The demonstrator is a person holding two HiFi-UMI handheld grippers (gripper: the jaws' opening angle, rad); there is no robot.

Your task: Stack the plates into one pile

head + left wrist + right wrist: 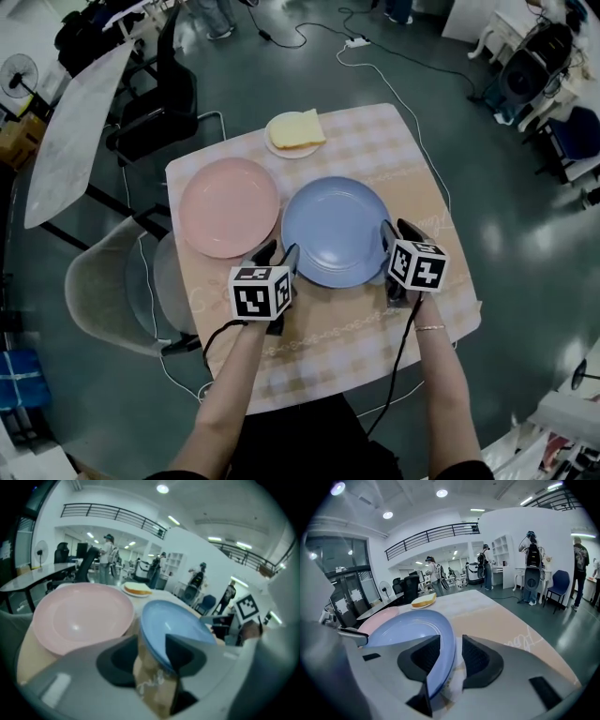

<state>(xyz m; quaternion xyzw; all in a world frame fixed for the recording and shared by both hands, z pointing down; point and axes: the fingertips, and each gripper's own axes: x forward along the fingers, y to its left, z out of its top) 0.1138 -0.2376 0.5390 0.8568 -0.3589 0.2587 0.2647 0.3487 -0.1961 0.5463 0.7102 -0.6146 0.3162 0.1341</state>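
A blue plate (336,230) lies flat in the middle of the checked table (412,169), with a pink plate (230,206) to its left, close by but not overlapping. My left gripper (278,253) straddles the blue plate's near left rim. In the left gripper view the blue plate (171,620) runs between the jaws of that gripper (152,651), with tablecloth showing in the gap. My right gripper (397,230) straddles the near right rim. There the blue plate (410,627) passes through its gripper (451,656) with a gap at the right pad. Both stand open.
A small white plate with a slice of bread (292,133) sits at the table's far edge. A grey chair (112,291) stands at the table's left, a black chair (155,103) beyond it. Cables trail over the floor. People stand in the room behind.
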